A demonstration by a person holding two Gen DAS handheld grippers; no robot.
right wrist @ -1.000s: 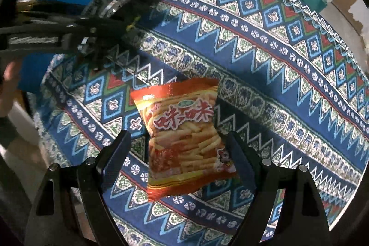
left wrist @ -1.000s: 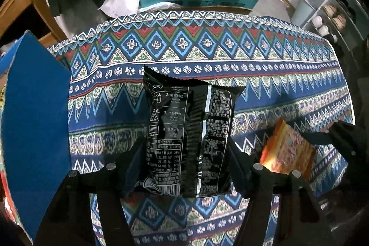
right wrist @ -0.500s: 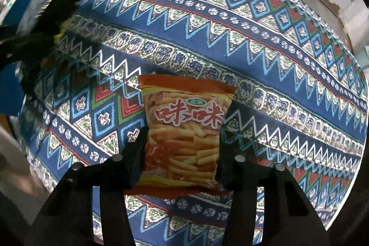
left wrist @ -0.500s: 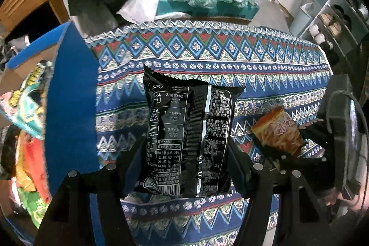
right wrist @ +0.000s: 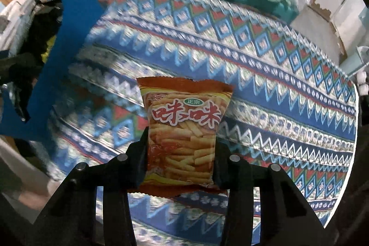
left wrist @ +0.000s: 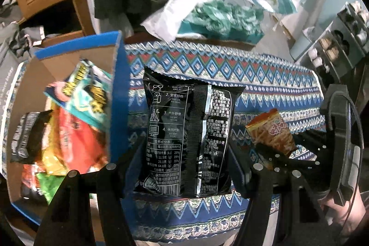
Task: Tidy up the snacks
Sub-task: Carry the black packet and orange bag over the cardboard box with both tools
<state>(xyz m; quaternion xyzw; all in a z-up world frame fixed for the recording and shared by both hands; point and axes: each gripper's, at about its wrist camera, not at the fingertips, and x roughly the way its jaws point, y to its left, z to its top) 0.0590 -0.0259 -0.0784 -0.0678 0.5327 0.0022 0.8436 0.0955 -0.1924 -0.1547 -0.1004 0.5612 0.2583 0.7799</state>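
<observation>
Black packet [left wrist: 188, 142], long axis running away from my left gripper [left wrist: 184, 167], sits clamped beside the box [left wrist: 116, 93]; my right gripper [right wrist: 181, 160] pinches an orange packet [right wrist: 183, 130], likewise lengthwise, above the cloth [right wrist: 276, 84].

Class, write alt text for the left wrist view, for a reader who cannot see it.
The left gripper holds a black foil snack packet above a blue, red and white patterned tablecloth. On the left stands an open blue cardboard box full of colourful snack bags; on the right, the right gripper holds a small orange snack packet.
</observation>
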